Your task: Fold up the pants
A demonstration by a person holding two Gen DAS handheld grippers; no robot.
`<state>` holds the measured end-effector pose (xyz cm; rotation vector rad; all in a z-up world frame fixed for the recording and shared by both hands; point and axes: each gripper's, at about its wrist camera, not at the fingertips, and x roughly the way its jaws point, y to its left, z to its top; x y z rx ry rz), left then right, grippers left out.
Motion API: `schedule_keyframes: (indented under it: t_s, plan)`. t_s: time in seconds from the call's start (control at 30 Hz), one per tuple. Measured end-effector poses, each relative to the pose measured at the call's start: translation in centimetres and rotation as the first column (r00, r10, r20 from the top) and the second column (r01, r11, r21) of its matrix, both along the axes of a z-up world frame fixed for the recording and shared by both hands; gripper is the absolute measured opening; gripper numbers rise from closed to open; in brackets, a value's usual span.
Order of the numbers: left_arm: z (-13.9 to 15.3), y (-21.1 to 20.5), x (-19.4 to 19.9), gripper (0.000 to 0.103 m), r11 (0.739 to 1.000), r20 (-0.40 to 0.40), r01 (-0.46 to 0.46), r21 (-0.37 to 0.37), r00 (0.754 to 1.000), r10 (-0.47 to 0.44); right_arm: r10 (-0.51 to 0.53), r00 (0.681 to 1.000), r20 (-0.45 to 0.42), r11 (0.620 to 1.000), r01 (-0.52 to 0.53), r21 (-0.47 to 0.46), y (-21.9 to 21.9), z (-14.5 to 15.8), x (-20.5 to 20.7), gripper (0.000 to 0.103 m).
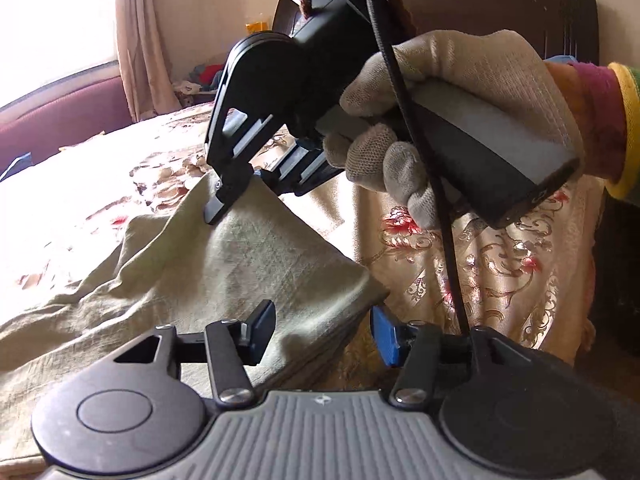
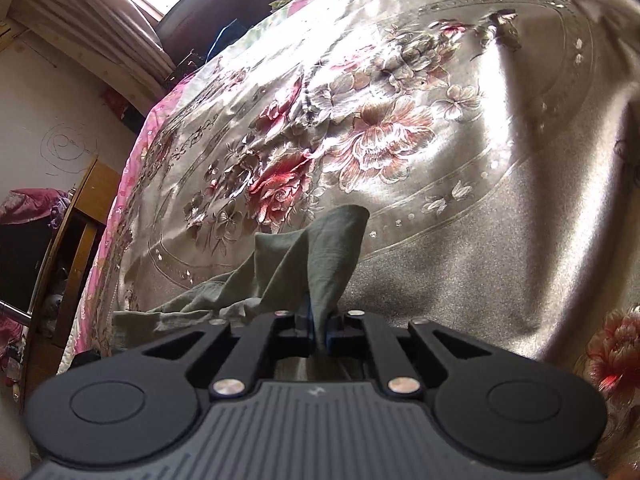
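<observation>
Pants [image 1: 224,264] of olive-green cloth lie rumpled on the bed, on the floral bedspread [image 1: 500,264], with one edge lifted off it. In your left wrist view that raised edge runs up to a peak where your right gripper [image 1: 224,200] pinches it, and down to a corner that hangs between the spread fingers of your left gripper [image 1: 322,334].

Your left gripper stands wide open: its blue-padded fingers [image 1: 384,336] sit either side of the cloth corner, with a clear gap on each side, holding nothing. You cannot tell whether the left pad touches the fabric.

Your right gripper [image 2: 318,330] is closed tight on the pants [image 2: 316,256]; a fold of the cloth is clamped between its fingers and stands up from them in a loose, crumpled flap, while the rest trails down to the left onto the bedspread [image 2: 460,208].

Your right hand [image 1: 452,92], in a pale knit glove, wraps the handle of that gripper above the bed, and a black cord [image 1: 424,176] hangs past it.

Beyond the bed you see a curtain [image 1: 140,36] by a bright window and a dark headboard [image 1: 520,12].
</observation>
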<state>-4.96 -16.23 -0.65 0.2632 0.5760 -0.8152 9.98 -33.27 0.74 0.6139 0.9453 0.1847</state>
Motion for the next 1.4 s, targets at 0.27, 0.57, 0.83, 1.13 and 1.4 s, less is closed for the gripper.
schedule_keyframes:
  t_s: [0.27,0.57,0.83,1.13,1.4]
  plan:
    - [2.3,6.6,4.3,0.058,0.985,-0.068,-0.142,-0.100,0.988,0.136,0.036,0.996,-0.082,0.999,-0.037,-0.011,1.7,-2.2,-0.8,0.044]
    - [0.7,19.4,10.5,0.065,0.826,-0.085,-0.563,0.021,0.822,0.563,-0.088,0.992,-0.091,0.996,0.086,-0.024,0.3,-2.7,-2.1,0.005]
    - [0.6,20.2,8.1,0.063,0.810,-0.091,-0.587,0.001,0.807,0.584,-0.100,0.992,-0.071,0.994,0.096,-0.059,0.8,-1.4,-1.8,0.006]
    - [2.6,16.3,3.7,0.065,0.953,-0.087,-0.288,-0.093,0.956,0.280,-0.007,0.998,-0.058,0.998,0.004,-0.055,7.3,5.2,-0.6,0.007]
    - [3.8,22.9,3.1,0.069,0.897,-0.162,-0.395,-0.199,0.916,0.367,0.199,0.979,-0.050,0.967,-0.205,-0.149,21.5,8.3,2.7,0.011]
